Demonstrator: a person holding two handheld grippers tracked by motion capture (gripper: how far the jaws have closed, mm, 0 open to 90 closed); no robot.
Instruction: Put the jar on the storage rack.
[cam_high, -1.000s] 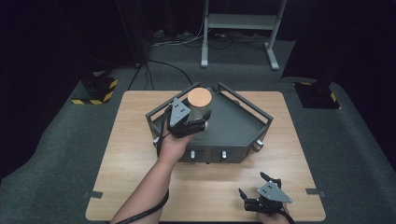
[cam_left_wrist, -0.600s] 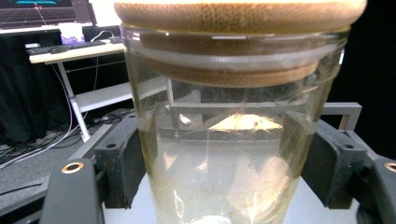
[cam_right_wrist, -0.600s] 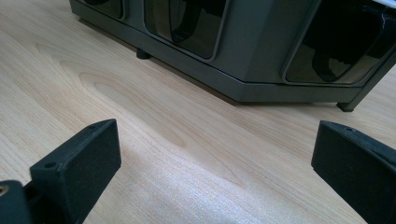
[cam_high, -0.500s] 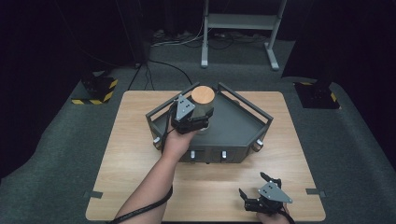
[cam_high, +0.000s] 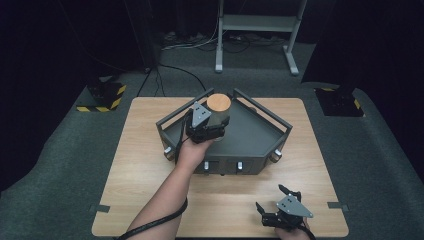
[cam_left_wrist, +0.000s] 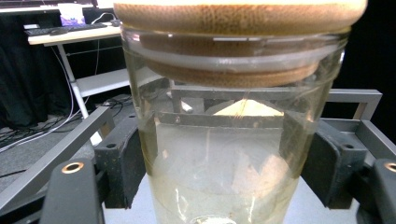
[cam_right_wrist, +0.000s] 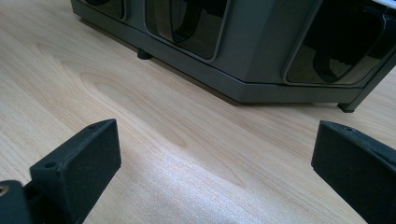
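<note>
A clear glass jar (cam_high: 219, 102) with a round wooden lid stands upright over the back part of a grey metal tray-shaped station (cam_high: 260, 150). My left gripper (cam_high: 215, 119) is shut on the jar from its near side. In the left gripper view the jar (cam_left_wrist: 224, 154) sits between the black pads (cam_left_wrist: 122, 168), which press on both its sides. My right gripper (cam_high: 272, 199) rests low at the table's front right, open, with bare wood between its jaws (cam_right_wrist: 210, 158). It faces the station's front wall (cam_right_wrist: 252, 70).
The station has raised rails (cam_high: 265, 112) along its sides and small knobs on its front. It stands mid-table on a light wooden tabletop (cam_high: 145, 155). Beyond the table lie dark carpet, cables and a metal stand's feet (cam_high: 255, 22).
My left gripper has carried the jar a little to the right and farther back over the station. The right gripper has stayed where it was.
</note>
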